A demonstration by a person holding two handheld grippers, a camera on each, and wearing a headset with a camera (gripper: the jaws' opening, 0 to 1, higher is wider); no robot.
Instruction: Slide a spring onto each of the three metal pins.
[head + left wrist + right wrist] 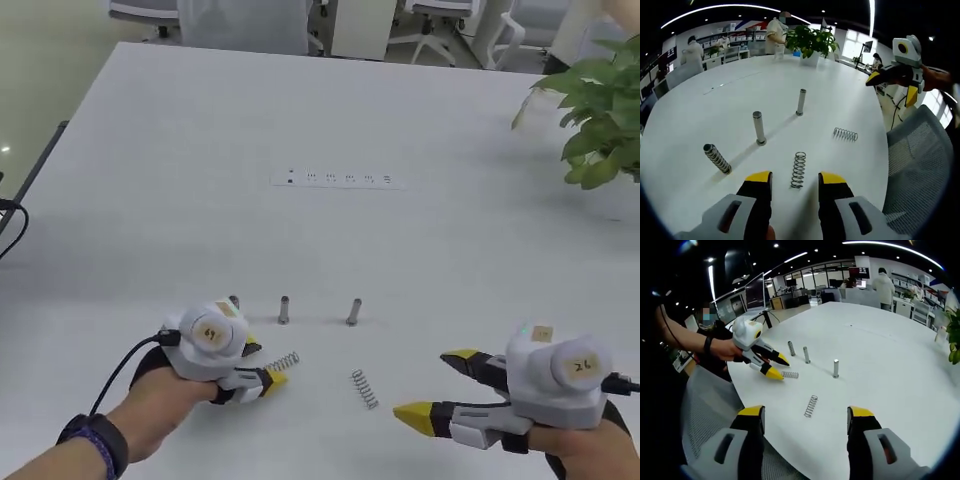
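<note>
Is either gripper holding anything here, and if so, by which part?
Nothing is held. The left gripper and right gripper are both open; a spring lies loose by the left one's tips.

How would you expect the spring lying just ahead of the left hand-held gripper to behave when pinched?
The spring is thin open-coiled wire, so it probably weighs little and squashes or bends if squeezed hard. Lying on its side on the smooth white table, it may roll or skid away from the open left hand-held gripper.

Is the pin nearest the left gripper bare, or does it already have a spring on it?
It wears a spring: coils wrap the pin from base to near its top.
</note>
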